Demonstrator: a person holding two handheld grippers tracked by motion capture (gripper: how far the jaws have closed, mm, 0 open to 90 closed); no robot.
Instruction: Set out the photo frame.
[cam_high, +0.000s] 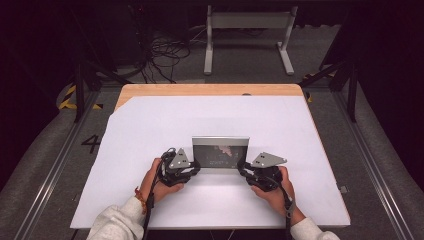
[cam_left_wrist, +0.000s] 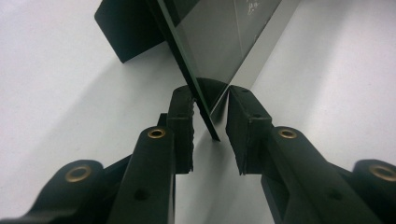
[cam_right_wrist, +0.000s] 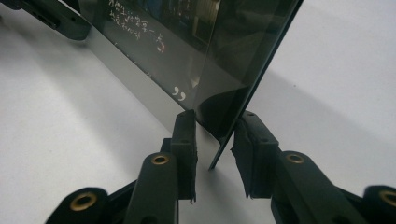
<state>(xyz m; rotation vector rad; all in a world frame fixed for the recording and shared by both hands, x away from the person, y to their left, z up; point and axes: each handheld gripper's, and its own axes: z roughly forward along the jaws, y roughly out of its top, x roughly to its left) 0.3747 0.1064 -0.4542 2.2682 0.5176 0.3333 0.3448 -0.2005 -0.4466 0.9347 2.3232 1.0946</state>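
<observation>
The left gripper (cam_high: 196, 166) and the right gripper (cam_high: 244, 169) flank the framed glass panel (cam_high: 220, 152), one at each lower corner. Each pair of jaws straddles the panel's thin edge, apart, pads not plainly pressing. The panel stands tilted, long axis across the table, equally near both hands. Beneath lies a white sheet (cam_high: 165, 120) on the wooden table (cam_high: 210, 89); beyond, a metal stand (cam_high: 248, 35) on grey floor.

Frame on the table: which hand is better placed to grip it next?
Right, narrowly. The right gripper and the left gripper each straddle a lower corner of the frame, but the right one seems to have the edge deeper between its jaws.
</observation>
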